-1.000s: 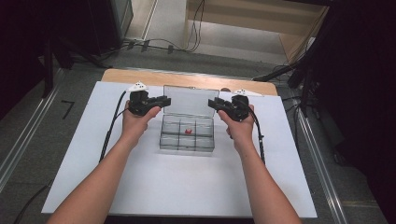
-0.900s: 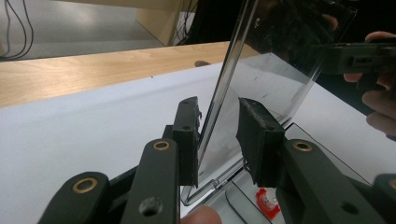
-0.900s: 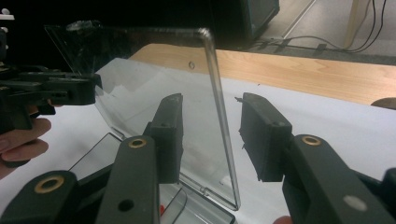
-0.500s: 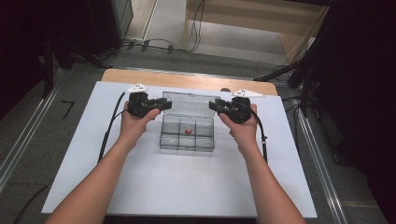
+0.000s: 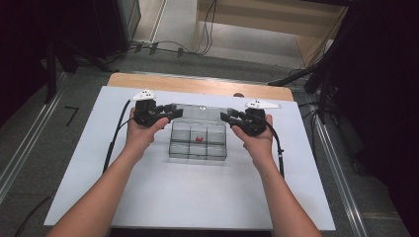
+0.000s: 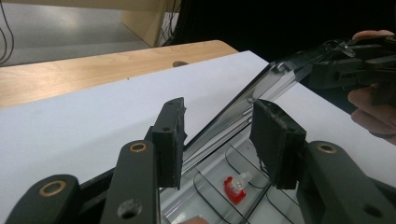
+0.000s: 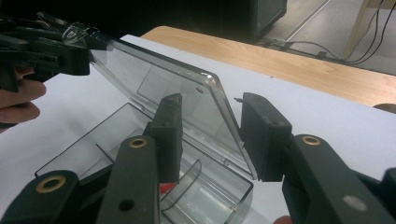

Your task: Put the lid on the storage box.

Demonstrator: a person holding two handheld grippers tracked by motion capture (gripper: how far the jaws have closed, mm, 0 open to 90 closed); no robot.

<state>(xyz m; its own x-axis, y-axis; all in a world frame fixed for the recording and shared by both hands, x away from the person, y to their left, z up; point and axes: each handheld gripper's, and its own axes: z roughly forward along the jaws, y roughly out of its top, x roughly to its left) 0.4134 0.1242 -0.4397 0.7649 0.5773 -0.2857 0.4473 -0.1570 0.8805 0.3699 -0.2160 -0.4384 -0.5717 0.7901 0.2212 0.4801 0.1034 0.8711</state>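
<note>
While the clear compartment box (image 5: 197, 140) is sitting mid-table, its raised lid (image 7: 159, 88) is being straddled by the left gripper (image 6: 217, 135), jaws just opening, and the right gripper (image 7: 210, 135), both gaping, unclamped. Light, slippery, brittle plastic; lid edges are best pinched.

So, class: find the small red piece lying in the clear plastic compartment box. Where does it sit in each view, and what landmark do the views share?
High view: small red piece at picture centre, in the box's back middle compartment.
Left gripper view: low, right of centre, between the jaws.
Right gripper view: a red sliver at the bottom, beside the left jaw.
Shared landmark: the raised clear lid.
</note>
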